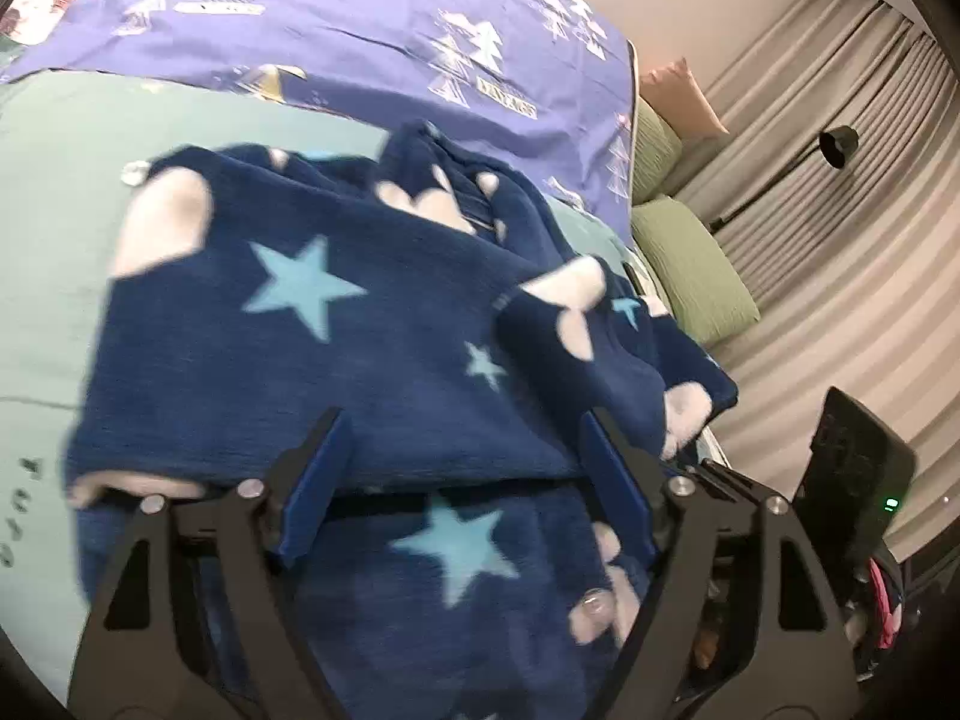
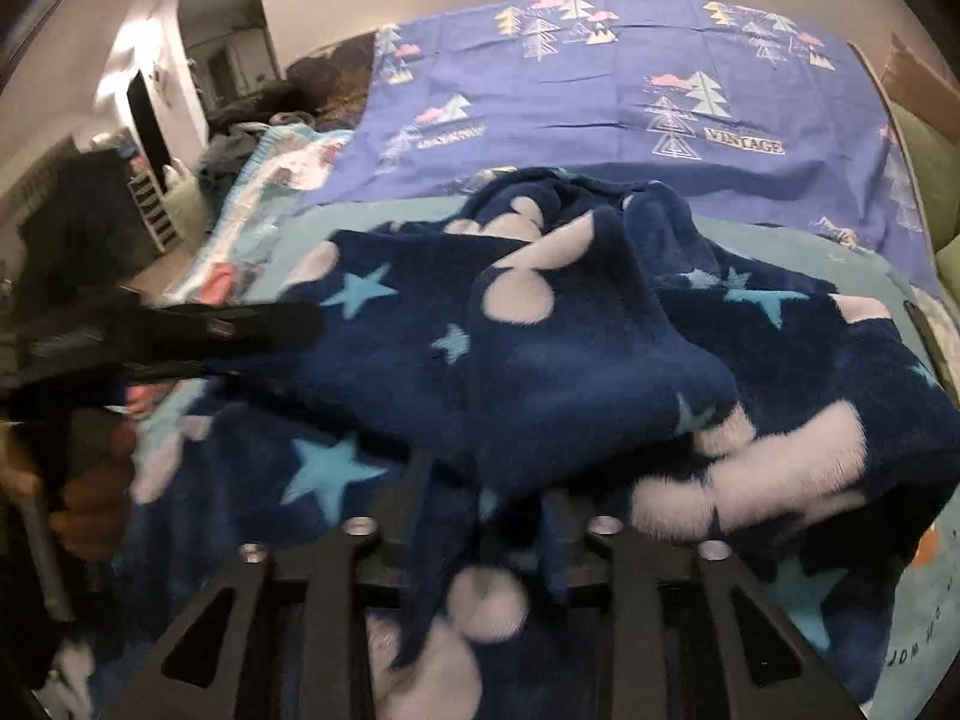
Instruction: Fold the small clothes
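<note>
A navy fleece garment with light blue stars and white patches lies rumpled on a pale green sheet. My left gripper is open, its blue pads spread wide just over the garment's near fold. In the right wrist view the same garment is bunched, and a fold of it hangs between the fingers of my right gripper, which is shut on it. The left gripper shows blurred at the left of that view.
A purple cover with tree prints lies across the far side of the bed. Green cushions and grey curtains are to the right. A dark device with a green light is at the right edge.
</note>
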### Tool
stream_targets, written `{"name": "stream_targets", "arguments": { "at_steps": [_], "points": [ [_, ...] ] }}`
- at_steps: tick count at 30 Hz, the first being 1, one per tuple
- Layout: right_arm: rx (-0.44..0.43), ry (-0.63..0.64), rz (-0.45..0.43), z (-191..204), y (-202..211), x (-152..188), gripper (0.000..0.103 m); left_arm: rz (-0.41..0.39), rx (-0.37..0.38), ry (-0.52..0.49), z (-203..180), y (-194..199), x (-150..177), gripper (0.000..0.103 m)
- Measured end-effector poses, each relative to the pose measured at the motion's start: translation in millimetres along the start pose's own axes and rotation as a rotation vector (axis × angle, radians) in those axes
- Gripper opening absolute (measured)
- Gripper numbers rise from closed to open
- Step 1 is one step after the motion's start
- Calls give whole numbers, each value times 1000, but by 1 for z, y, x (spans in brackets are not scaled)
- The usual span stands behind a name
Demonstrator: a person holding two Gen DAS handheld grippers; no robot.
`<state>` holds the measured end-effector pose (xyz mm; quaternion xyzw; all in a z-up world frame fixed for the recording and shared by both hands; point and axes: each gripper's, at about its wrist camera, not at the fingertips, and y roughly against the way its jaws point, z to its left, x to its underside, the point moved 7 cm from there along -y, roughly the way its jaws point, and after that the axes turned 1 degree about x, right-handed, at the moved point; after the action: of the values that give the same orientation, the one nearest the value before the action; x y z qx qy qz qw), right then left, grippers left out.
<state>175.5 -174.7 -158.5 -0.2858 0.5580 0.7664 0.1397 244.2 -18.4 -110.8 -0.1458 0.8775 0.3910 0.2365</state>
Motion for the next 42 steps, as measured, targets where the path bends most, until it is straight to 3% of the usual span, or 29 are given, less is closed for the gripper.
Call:
{"name": "stream_targets", "arguments": {
  "at_steps": [5,11,13,16,19,22,25,27,30,33,34,36,38,40,42],
  "points": [
    [-34,-20,-31,-6,15,-8,53,16,24,-50,-22,-11,2,80],
    [-173,-371,-56,-48,13,-29,56,-46,-37,-50,-12,8,0,80],
    [-221,-420,-69,-49,9,-37,58,-76,-52,-21,-1,20,-2,80],
    [-321,-347,-118,-22,14,-50,58,-103,-77,11,16,35,-2,80],
    [-367,-88,-102,30,20,-48,58,-120,-82,55,33,46,-1,80],
    [-330,70,-33,62,16,-29,58,-97,-51,103,41,44,0,80],
    [-297,24,-13,53,18,-19,58,-44,1,71,29,31,6,83],
    [-254,-29,-17,36,24,-15,58,-8,-25,29,21,19,11,84],
    [-115,-87,-52,3,43,-10,58,30,-69,-14,13,4,17,84],
    [80,-102,-102,-33,69,-2,58,39,-95,-75,1,-8,18,84],
    [136,-112,-113,-44,77,0,59,37,-110,-102,-2,-11,19,80],
    [241,-157,-120,-72,88,6,61,43,-140,-148,-8,-14,19,40],
    [347,-214,-112,-104,94,15,64,53,-155,-166,-12,-14,18,14],
    [415,-281,-76,-133,95,24,64,30,-167,-173,-18,-7,12,13],
    [428,-340,-44,-153,87,32,64,-18,-147,-187,-31,8,-3,11]
  ]
}}
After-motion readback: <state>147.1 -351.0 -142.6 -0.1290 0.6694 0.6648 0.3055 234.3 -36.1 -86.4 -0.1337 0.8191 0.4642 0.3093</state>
